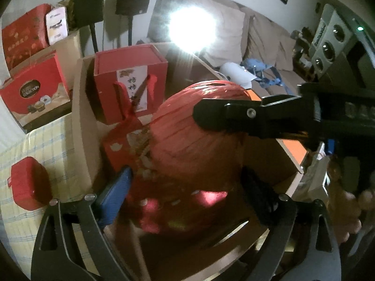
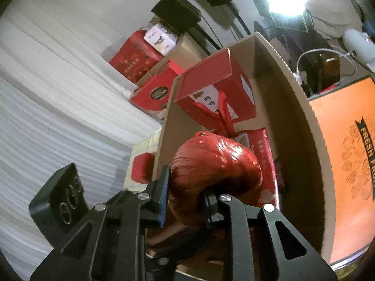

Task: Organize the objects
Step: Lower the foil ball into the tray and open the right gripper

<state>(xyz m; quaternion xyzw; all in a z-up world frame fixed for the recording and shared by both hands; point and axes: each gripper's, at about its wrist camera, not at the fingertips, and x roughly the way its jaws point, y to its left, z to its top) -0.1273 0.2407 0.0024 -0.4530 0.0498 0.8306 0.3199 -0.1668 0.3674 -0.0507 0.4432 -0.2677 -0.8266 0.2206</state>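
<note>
A ball of red plastic twine hangs over the inside of an open cardboard box. My right gripper is shut on the ball's near edge, and one of its black fingers lies across the ball in the left wrist view. My left gripper stands wide open around the ball's lower half, blue pad on the left and black finger on the right. Inside the box an upright red gift box with a ribbon handle stands at the far end. A flat red packet lies under the ball.
A small red box lies on the checked cloth left of the cardboard box. Stacked red gift boxes stand at the back left. The box's orange printed flap spreads right. A lamp glares behind it.
</note>
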